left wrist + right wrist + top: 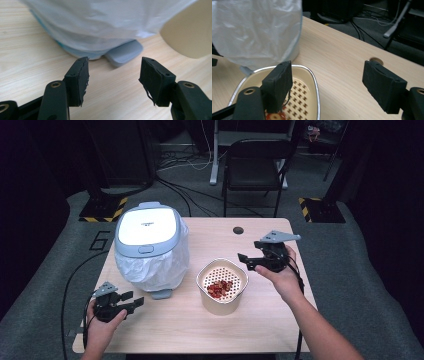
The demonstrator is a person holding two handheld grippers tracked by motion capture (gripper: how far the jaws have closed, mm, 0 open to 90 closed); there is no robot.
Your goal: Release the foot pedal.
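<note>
Pale wood tabletop (260, 320) carries everything in front of you: a cream strainer basket (222, 287) sits near the middle with a small heap of red pieces (219, 289) on its perforated floor, and just to its left stands a grey-lidded pedal bin (150, 245) lined with a white plastic bag (160, 267), its grey foot pedal (161, 294) poking out toward you. Your right gripper (248, 261) hovers just beside the basket's far right rim, above the tabletop; in the right gripper view its fingers (279, 85) stand well apart with nothing between them, one finger over the basket's rim and the other over bare wood. Your left gripper (134, 301) is low near the front left of the tabletop, pointing toward the bin's base. In the left gripper view its fingers (80, 77) are spread wide and hold nothing, with the foot pedal (124, 52) lying ahead in the gap between them, not touched, the bag-covered bin (100, 22) behind it and the basket's cream wall (190, 32) off to the right.
</note>
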